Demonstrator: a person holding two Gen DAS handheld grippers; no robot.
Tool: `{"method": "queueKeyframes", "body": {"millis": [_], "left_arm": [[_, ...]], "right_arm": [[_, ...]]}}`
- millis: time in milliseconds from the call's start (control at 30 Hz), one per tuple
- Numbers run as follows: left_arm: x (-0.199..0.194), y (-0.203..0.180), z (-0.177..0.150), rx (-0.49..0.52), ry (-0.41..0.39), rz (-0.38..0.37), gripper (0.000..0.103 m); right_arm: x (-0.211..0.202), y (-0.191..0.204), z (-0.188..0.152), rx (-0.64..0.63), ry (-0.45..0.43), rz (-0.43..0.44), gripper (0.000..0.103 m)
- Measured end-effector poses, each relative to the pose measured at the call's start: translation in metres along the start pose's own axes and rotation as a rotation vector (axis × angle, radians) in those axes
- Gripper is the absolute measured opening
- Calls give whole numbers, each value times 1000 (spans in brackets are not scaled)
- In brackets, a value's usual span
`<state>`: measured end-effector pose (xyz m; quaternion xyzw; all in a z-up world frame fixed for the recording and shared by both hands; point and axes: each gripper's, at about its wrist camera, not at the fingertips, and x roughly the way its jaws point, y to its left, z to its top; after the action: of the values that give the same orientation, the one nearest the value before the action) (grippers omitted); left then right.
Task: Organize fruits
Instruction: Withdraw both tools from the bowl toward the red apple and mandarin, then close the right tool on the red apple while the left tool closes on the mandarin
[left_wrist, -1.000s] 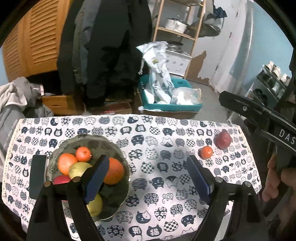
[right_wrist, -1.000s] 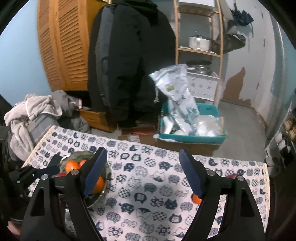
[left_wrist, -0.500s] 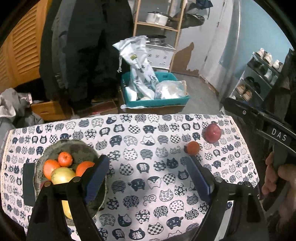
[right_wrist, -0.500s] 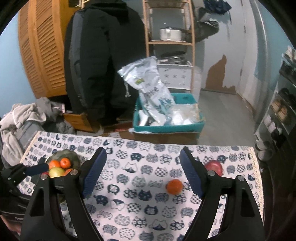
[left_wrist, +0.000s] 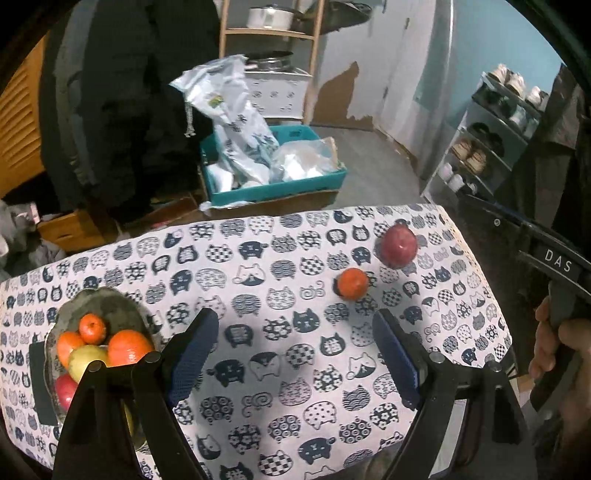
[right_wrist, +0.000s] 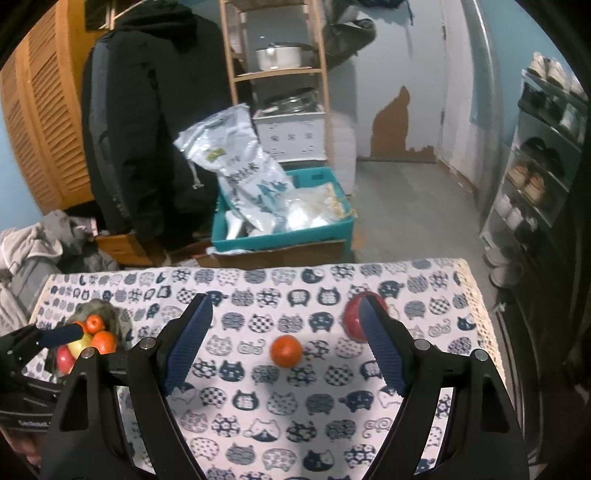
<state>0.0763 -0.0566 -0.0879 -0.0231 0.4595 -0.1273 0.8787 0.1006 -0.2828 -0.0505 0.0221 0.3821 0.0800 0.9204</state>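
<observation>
The table (right_wrist: 236, 406) carries a cloth with cat pattern. On its left part stands a grey bowl (left_wrist: 110, 306) that holds several oranges, a yellow fruit and a red one. A red apple (left_wrist: 399, 246) lies near the far right corner, and a small orange (left_wrist: 352, 283) lies just beside it, apart. The left gripper (left_wrist: 291, 360) and the right gripper (right_wrist: 284, 341) both hover above the table with fingers wide apart, holding nothing.

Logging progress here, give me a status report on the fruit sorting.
Left gripper and right gripper open, empty. Orange and apple loose on the cloth; bowl holds the rest. Nothing blocking.
</observation>
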Motion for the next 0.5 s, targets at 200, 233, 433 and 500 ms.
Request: {"method": "queueKeyframes", "body": {"millis": [200,233,433,500], "left_arm": [[12,-21,10,36,25,-12,87],[14,-24,13,39,31,-16,87],[43,-34,31,18,82,-44,87],[58,-35,36,1,115,-55,87]], "right_arm": [[5,-22,-1,-13,40,-31,81],[7,-26,1,-21,49,-35,81],[31,-50,12,-3,121,-23,81],[45,-58,15,11,160,-15,81]]}}
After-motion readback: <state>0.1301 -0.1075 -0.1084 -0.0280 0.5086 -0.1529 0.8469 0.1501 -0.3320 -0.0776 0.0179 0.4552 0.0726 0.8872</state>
